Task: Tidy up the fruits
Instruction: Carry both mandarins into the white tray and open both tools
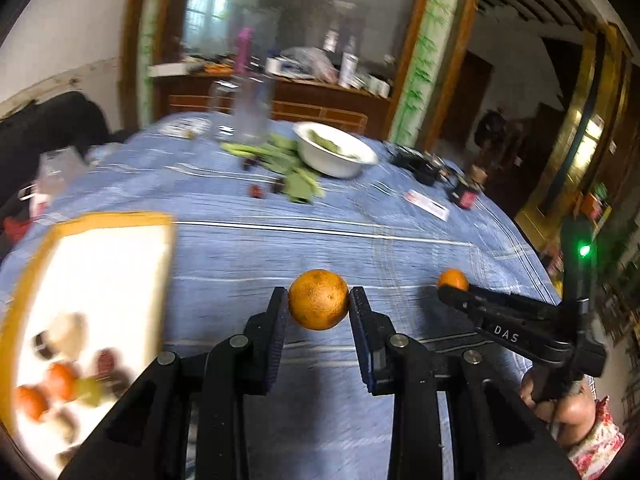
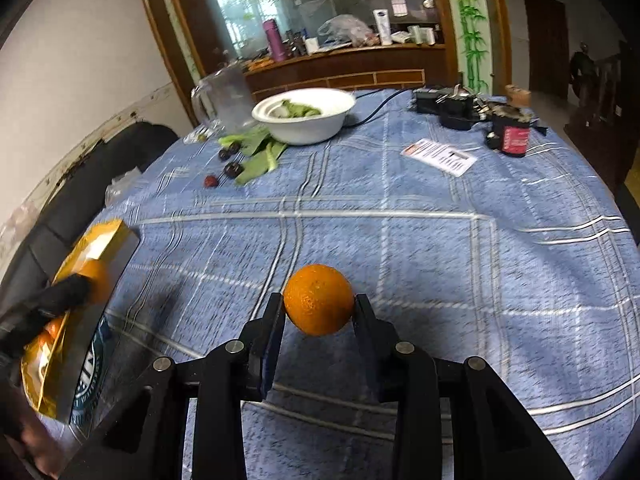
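My left gripper [image 1: 319, 300] is shut on an orange [image 1: 319, 299] and holds it above the blue checked tablecloth [image 1: 280, 240]. To its left lies a gold-rimmed box [image 1: 100, 276] with a white inside, holding several oranges and darker fruits, blurred. My right gripper [image 2: 319, 302] is shut on a second orange [image 2: 319, 299] above the cloth. In the left wrist view the right gripper [image 1: 452, 286] shows at the right with its orange [image 1: 453, 279]. In the right wrist view the left gripper [image 2: 86, 284] and its orange [image 2: 100, 280] hang over the box [image 2: 80, 320] at the left edge.
A white bowl [image 2: 306, 114] with greens stands at the far side, green leaves [image 2: 256, 152] and dark cherries [image 2: 230, 168] beside it. A clear jug [image 2: 224, 92], a paper card [image 2: 439, 157] and black devices [image 2: 472, 108] lie farther back. A black chair [image 2: 100, 176] stands left.
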`<action>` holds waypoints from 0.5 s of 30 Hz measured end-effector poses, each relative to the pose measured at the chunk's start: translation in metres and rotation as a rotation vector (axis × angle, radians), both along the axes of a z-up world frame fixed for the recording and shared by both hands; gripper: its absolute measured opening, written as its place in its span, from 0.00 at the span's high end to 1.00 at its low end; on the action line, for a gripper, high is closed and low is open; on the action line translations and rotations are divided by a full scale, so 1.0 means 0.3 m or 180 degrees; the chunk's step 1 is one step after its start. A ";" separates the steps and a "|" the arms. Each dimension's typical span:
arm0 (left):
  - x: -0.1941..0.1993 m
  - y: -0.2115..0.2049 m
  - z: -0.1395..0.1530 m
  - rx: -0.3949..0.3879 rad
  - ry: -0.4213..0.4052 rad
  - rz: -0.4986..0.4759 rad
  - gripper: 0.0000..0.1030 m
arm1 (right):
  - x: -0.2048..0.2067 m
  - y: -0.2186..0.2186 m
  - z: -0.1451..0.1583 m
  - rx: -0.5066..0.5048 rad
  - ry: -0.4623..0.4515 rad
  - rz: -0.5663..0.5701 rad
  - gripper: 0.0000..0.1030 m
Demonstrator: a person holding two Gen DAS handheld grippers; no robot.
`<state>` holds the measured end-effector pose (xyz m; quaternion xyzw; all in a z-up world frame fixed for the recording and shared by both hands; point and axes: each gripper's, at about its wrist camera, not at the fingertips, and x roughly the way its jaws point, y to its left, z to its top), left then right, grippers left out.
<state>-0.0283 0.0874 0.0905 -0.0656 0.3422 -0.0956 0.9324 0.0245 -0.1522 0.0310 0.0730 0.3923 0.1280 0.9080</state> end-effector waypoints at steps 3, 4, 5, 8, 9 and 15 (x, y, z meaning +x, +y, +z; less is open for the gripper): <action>-0.071 0.143 0.046 0.0030 -0.0105 0.0255 0.71 | -0.012 0.059 -0.009 -0.0088 0.0038 0.0095 0.64; -0.099 0.204 0.062 0.0066 -0.0156 0.0364 0.71 | -0.023 0.079 -0.002 -0.0106 0.0019 0.0126 0.64; -0.114 0.242 0.070 0.0097 -0.0187 0.0432 0.71 | -0.039 0.104 0.011 -0.0106 -0.0009 0.0168 0.64; -0.141 0.377 0.082 0.0240 -0.0206 0.0660 0.71 | -0.088 0.191 0.054 -0.0012 -0.0061 0.0328 0.64; -0.141 0.416 0.081 0.0269 -0.0182 0.0715 0.71 | -0.103 0.233 0.073 0.0011 -0.0075 0.0413 0.64; -0.107 0.625 0.039 0.0337 -0.0001 0.0964 0.70 | -0.153 0.526 0.178 -0.0048 -0.0156 0.0935 0.63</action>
